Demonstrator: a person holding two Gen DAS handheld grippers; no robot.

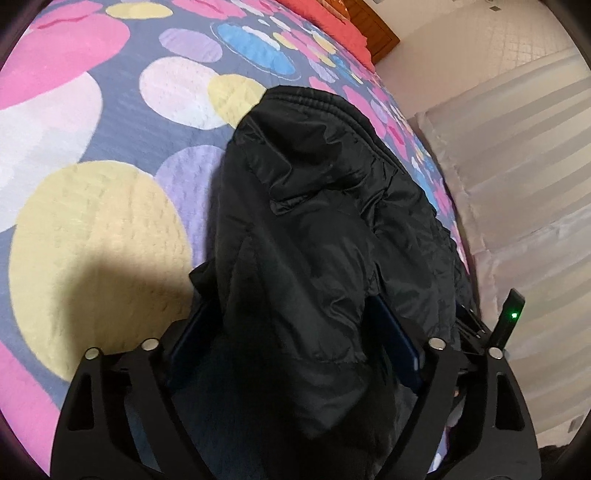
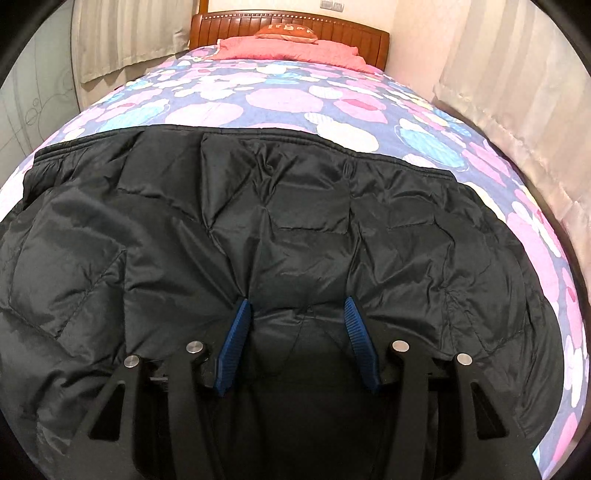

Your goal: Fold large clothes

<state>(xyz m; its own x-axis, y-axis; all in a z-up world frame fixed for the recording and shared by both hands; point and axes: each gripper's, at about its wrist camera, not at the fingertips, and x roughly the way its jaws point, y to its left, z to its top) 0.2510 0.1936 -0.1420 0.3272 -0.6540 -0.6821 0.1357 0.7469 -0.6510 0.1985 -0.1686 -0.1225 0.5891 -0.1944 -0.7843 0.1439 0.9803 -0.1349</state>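
My right gripper (image 2: 297,314) sits nearest, its jaws half spread and tips sunk into the black jacket (image 2: 280,221). A puff of padding stands between the blue pads (image 2: 236,332). I cannot tell whether they pinch it or only flank it.

My left gripper (image 1: 291,325) has its jaws wide, with a thick bundle of the same jacket filling the gap. The cloth hides most of one pad, so I cannot tell whether I grip here either.

The jacket lies spread across the near end of the bed, on the quilt (image 2: 280,99), its elastic hem (image 2: 258,138) on the far side.

The risks, as I judge them:
- The shell looks slick and puffy, so a shallow bite may catch only the top layer, and the layers under it would stay behind and spoil the fold.
- If one side slips free and the other does not, the fold would go askew.
- The jacket's edge lies close to the bed's side, so a careless pull could drag it off.

The count:
- One jacket, two grippers and one quilt.
- Further off, one pink pillow (image 2: 288,50) with one small orange cushion (image 2: 288,30) on it.
- One wooden headboard (image 2: 354,31).
- Two curtains, one on each side of the room.
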